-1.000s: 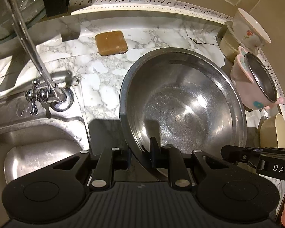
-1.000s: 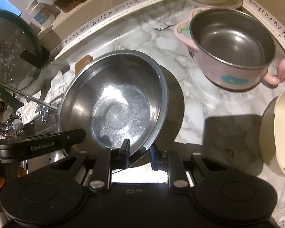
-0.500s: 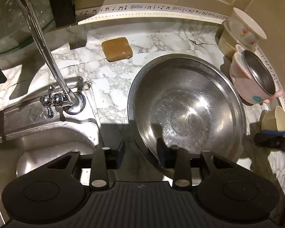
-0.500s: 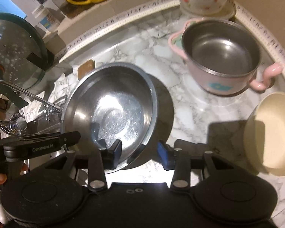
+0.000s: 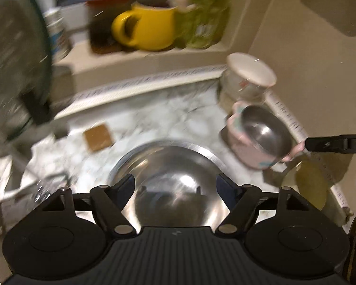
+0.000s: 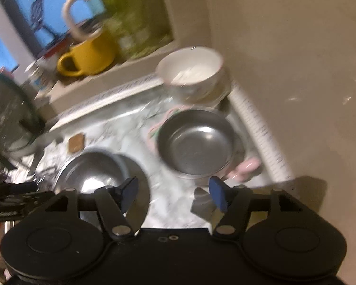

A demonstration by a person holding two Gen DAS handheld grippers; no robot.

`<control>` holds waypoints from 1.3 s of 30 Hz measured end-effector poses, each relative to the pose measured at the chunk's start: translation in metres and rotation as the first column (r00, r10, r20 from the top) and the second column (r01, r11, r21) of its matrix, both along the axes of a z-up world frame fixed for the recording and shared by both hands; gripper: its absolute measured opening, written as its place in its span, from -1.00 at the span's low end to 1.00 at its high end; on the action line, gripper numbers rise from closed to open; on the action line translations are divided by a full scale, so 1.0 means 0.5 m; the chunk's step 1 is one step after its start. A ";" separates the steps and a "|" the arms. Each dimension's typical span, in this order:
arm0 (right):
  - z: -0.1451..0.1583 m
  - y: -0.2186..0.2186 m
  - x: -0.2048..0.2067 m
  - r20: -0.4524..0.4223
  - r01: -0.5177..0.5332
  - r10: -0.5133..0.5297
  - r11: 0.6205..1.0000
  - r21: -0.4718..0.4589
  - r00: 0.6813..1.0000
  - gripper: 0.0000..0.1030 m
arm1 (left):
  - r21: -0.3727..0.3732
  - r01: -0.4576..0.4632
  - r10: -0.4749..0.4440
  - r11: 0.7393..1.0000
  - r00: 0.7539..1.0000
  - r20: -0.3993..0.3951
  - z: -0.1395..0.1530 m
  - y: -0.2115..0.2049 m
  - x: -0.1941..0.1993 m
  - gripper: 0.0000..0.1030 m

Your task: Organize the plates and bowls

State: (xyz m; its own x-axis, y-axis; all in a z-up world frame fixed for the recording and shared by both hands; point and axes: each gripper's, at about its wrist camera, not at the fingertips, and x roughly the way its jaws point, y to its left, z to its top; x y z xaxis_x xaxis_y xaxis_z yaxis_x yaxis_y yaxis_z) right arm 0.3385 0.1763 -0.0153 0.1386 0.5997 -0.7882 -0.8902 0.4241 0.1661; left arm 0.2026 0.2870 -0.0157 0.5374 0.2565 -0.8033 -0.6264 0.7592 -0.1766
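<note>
A large steel bowl (image 5: 175, 180) rests on the marble counter (image 5: 154, 118), just ahead of my open, empty left gripper (image 5: 175, 187). It also shows in the right wrist view (image 6: 92, 173), at the lower left. My right gripper (image 6: 173, 193) is open and empty above the counter. A pink two-handled steel pot (image 6: 194, 147) sits ahead of it, and shows in the left view (image 5: 258, 137). A white floral bowl (image 6: 192, 73) is stacked on another dish in the back corner (image 5: 249, 76). A cream bowl (image 5: 308, 182) lies at the right. Both views are blurred.
A brown sponge (image 5: 98, 137) lies on the counter. A yellow mug (image 5: 144, 28) and a green bottle (image 5: 201, 19) stand on the window ledge. A glass lid (image 5: 14, 71) leans at the left. The wall (image 6: 296, 71) closes the right side.
Both grippers have let go of the steel bowl's rim, opened wide and pulled back and up. The bowl now rests on the counter. Both views have tilted towards the window ledge.
</note>
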 end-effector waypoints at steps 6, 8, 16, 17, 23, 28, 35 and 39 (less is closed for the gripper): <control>-0.011 0.020 0.050 0.006 0.027 -0.027 0.999 -0.017 1.000 0.45 | -0.011 0.035 -0.034 0.999 0.998 0.044 0.012 -0.008 0.110 0.46; -0.016 0.026 0.062 0.012 0.033 -0.032 0.999 -0.021 0.999 0.45 | -0.005 0.048 -0.048 0.999 0.998 0.049 0.014 -0.013 0.142 0.46; -0.046 0.061 0.103 -0.002 0.043 -0.043 0.998 -0.049 0.999 0.37 | 0.026 0.068 -0.067 0.997 0.998 -0.009 -0.036 -0.016 0.258 0.46; -0.051 0.065 0.106 -0.001 0.043 -0.043 0.998 -0.056 0.999 0.35 | 0.015 0.066 -0.066 0.998 0.998 -0.005 -0.043 -0.015 0.266 0.46; -0.071 0.087 0.117 0.000 0.038 -0.038 0.997 -0.070 0.999 0.14 | -0.014 0.056 -0.057 0.998 0.998 -0.032 -0.083 -0.012 0.310 0.46; -0.092 0.100 0.133 0.011 0.032 -0.031 0.996 -0.083 0.999 -0.02 | -0.061 0.062 -0.063 0.996 0.998 -0.022 -0.106 -0.005 0.326 0.44; -0.119 0.114 0.142 0.026 0.012 -0.009 0.994 -0.108 1.000 -0.17 | -0.091 0.086 -0.090 0.992 0.995 -0.043 -0.135 -0.018 0.348 0.18; -0.132 0.116 0.147 0.028 0.012 -0.009 0.993 -0.120 1.000 -0.31 | -0.117 0.090 -0.098 0.989 0.993 -0.063 -0.152 -0.027 0.354 -0.14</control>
State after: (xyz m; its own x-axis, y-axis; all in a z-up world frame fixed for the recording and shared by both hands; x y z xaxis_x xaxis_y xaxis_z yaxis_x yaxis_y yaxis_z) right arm 0.4120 0.2342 -0.0812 0.1669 0.4996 -0.8500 -0.8891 0.4489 0.0893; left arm 0.3793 0.2736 -0.0919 0.4977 0.1127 -0.8600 -0.5667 0.7928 -0.2241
